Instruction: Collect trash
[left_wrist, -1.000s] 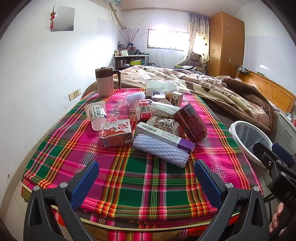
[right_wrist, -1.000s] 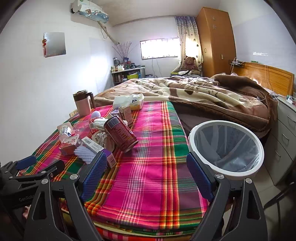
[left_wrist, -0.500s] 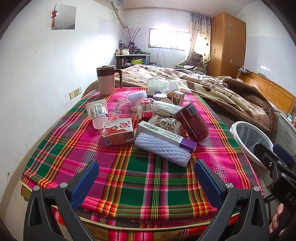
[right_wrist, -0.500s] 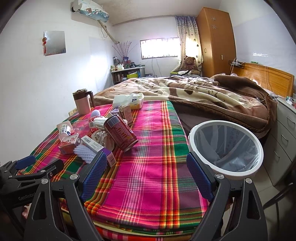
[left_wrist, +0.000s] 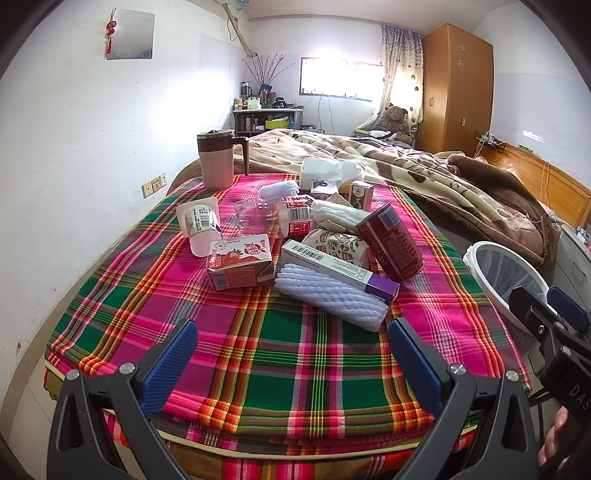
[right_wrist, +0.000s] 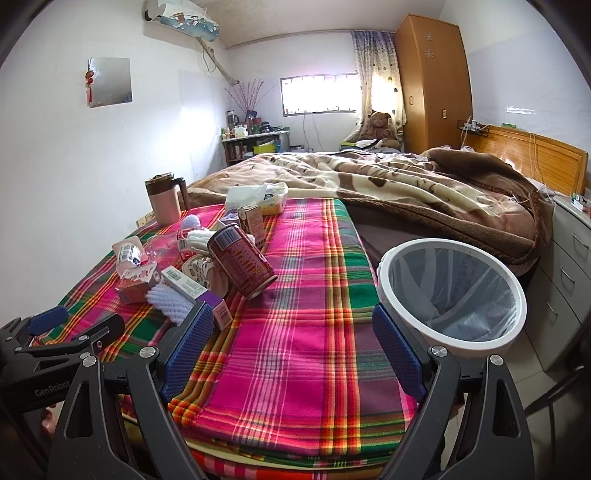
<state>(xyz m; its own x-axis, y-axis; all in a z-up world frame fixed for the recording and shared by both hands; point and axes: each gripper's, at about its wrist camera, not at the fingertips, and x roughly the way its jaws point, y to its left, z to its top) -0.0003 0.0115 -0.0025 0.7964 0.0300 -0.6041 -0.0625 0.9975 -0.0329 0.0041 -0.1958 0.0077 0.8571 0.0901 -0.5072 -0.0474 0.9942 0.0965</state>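
Observation:
A pile of trash lies on the plaid cloth (left_wrist: 280, 354): a red juice carton (left_wrist: 240, 263), a white foam net (left_wrist: 328, 300), a long white and purple box (left_wrist: 340, 270), a dark red can (left_wrist: 389, 242) (right_wrist: 242, 261), a yoghurt cup (left_wrist: 198, 224) and a clear plastic bottle (left_wrist: 273, 216). A white bin (right_wrist: 452, 295) with a clear liner stands at the bed's right side; it also shows in the left wrist view (left_wrist: 502, 273). My left gripper (left_wrist: 291, 358) is open and empty, short of the pile. My right gripper (right_wrist: 291, 350) is open and empty, between pile and bin.
A pink lidded mug (left_wrist: 217, 159) stands at the cloth's far left corner. A tissue pack (left_wrist: 319, 172) and a small brown box (left_wrist: 360, 194) lie behind the pile. A brown blanket (right_wrist: 388, 184) covers the bed beyond. Grey drawers (right_wrist: 569, 273) stand right of the bin.
The left gripper has moved slightly forward towards the pile, which sits a little lower in its view. The right gripper has hardly moved. Both stay open.

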